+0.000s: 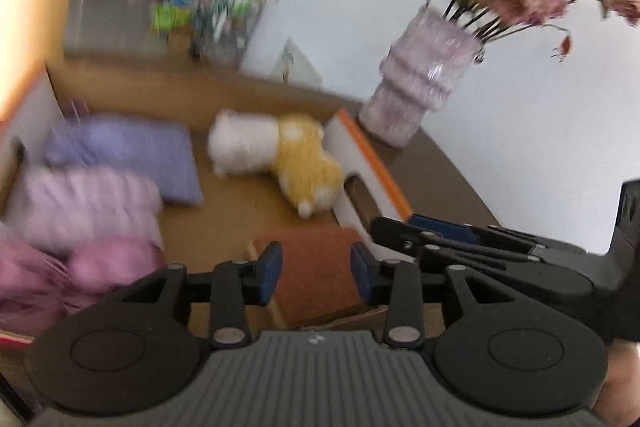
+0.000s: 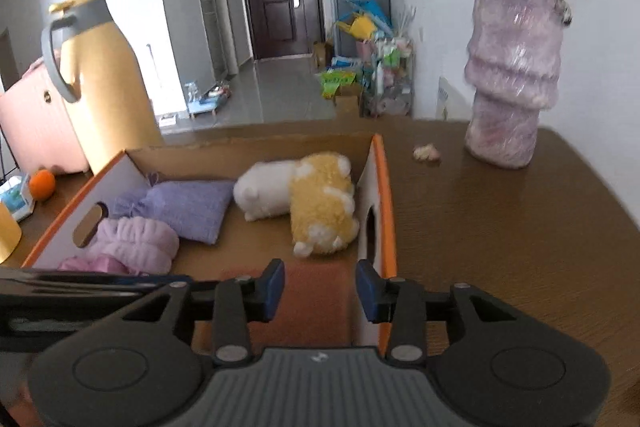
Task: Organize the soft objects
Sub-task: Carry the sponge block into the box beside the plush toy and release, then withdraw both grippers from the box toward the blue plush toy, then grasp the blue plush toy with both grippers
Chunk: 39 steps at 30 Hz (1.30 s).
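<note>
Right wrist: both tongs [image 2: 320, 291] [image 1: 317, 275] part-open, empty, above the box [image 2: 386, 195] near edge

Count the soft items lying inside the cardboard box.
5 that I can tell: a plush toy at the right wall, a purple pillow back left, a lilac ribbed bundle before it, a pink piece nearest left, a rust-brown cloth in front. Others may be hidden.

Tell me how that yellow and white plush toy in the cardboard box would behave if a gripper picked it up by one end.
The plush toy looks fluffy and stuffed, so it would probably squash under the pads and sag rather than stay stiff. It seems light for its bulk. Lying on its side in the cardboard box, its rounded body might roll a little if nudged; breakage seems unlikely.
</note>
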Tool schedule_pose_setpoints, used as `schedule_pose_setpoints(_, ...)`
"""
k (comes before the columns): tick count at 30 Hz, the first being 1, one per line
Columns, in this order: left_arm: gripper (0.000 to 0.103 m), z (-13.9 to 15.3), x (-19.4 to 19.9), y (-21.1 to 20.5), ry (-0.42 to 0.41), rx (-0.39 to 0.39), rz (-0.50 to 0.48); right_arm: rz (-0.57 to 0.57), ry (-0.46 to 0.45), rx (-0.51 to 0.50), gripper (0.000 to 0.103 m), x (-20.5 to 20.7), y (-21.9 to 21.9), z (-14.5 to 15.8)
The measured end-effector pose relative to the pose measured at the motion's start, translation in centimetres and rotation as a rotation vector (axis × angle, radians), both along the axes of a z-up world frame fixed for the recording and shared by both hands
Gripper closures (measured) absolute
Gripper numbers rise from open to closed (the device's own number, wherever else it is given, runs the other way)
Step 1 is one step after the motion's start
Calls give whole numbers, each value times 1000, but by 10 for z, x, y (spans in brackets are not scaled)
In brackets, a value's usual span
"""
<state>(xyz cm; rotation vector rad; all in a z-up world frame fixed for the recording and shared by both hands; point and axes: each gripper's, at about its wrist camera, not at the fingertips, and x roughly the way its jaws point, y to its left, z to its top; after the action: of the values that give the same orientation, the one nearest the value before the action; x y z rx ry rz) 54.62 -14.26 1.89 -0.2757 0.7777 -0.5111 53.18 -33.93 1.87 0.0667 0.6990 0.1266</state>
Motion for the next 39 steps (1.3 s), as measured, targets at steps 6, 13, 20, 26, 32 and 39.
schedule_pose_setpoints(6, 56, 58, -36, 28, -174, 108, 77, 4, -72, -28, 60, -24, -5, 47)
schedule_pose_setpoints(13, 22, 109, -107, 68, -411, 255, 214, 29, -230, -39, 44, -87, -2, 99)
schedule_pose_setpoints(20, 7, 96, -211, 94, -605, 331, 301, 68, -462, -115, 22, -185, 24, 92)
schedule_pose_setpoints(26, 3, 71, -283, 102, -646, 341, 310, 87, -503, -75, 21, -249, 44, 64)
schedule_pose_setpoints(32, 3, 34, -339, 119, -551, 342, 336, 112, -433, -3, 17, -308, 54, 13)
schedule_pose_setpoints(39, 3, 5, -356, 123, -446, 343, 287, 98, -265, 109, 18, -342, 58, -33)
